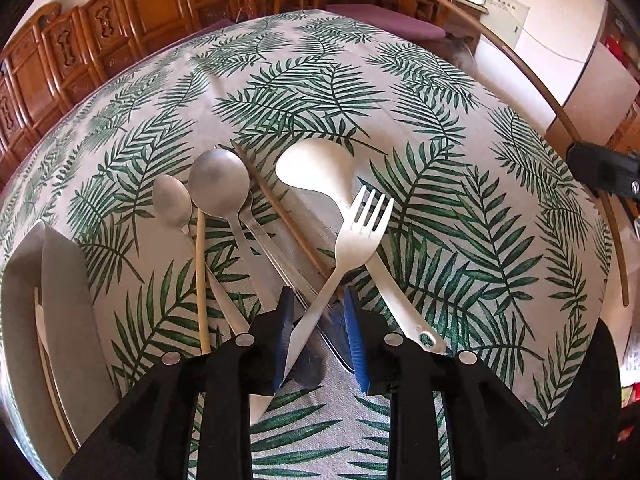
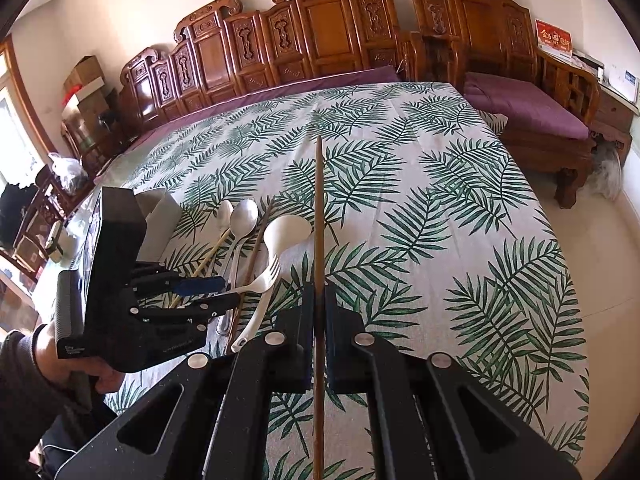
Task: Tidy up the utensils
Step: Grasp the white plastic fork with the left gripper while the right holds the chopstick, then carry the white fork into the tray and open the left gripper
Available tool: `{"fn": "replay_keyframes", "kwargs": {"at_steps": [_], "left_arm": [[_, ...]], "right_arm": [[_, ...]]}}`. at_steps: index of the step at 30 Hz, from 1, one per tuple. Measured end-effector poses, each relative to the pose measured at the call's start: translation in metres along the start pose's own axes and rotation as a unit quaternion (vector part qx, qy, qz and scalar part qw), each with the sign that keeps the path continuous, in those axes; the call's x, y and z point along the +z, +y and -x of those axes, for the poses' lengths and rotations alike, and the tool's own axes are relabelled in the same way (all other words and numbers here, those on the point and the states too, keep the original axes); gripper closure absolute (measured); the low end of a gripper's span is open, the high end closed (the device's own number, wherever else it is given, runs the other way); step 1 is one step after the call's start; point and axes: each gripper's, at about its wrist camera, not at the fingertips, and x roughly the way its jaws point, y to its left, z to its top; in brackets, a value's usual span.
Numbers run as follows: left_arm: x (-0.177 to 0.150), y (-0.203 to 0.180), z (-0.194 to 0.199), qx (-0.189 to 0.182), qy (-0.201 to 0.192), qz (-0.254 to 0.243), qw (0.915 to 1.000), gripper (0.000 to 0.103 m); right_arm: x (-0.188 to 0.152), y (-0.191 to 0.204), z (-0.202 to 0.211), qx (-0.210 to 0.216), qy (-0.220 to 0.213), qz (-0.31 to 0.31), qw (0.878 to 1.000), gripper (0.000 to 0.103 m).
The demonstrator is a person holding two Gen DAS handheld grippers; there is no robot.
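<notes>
Blue-padded fingers of the left gripper stand spread around a white fork handle at lower centre, above the palm-print tablecloth. Right gripper fingers press together on a brown chopstick, upright at frame centre. Spoons lie left of centre.

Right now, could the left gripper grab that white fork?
Probably yes: the left gripper is open with the fork handle already between its fingers, nothing above it. It might pinch the chopstick underneath too.
</notes>
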Motion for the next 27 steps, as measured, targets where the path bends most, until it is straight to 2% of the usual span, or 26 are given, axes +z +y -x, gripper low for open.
{"fn": "replay_keyframes", "kwargs": {"at_steps": [2,5,12,17,27], "left_arm": [[0.000,-0.001,0.000,0.002,-0.001,-0.004,1.0000,0.090],[-0.001,-0.001,0.000,-0.003,-0.003,-0.010,0.9999,0.096],[-0.004,0.007,0.010,-0.002,-0.013,0.009,0.9999,0.097],[-0.006,0.015,0.035,-0.002,-0.040,0.027,0.9988,0.097],[-0.020,0.044,0.092,0.008,-0.078,0.046,0.9959,0.097]], "right_arm": [[-0.001,0.001,-0.001,0.000,0.001,0.001,1.000,0.097],[-0.002,0.002,-0.001,0.000,0.001,0.002,1.000,0.097],[-0.003,0.005,-0.003,0.000,0.005,0.005,1.000,0.097],[-0.003,0.011,-0.002,0.006,0.004,0.009,1.000,0.097],[0.002,0.059,-0.008,0.021,0.003,0.052,0.998,0.097]]}}
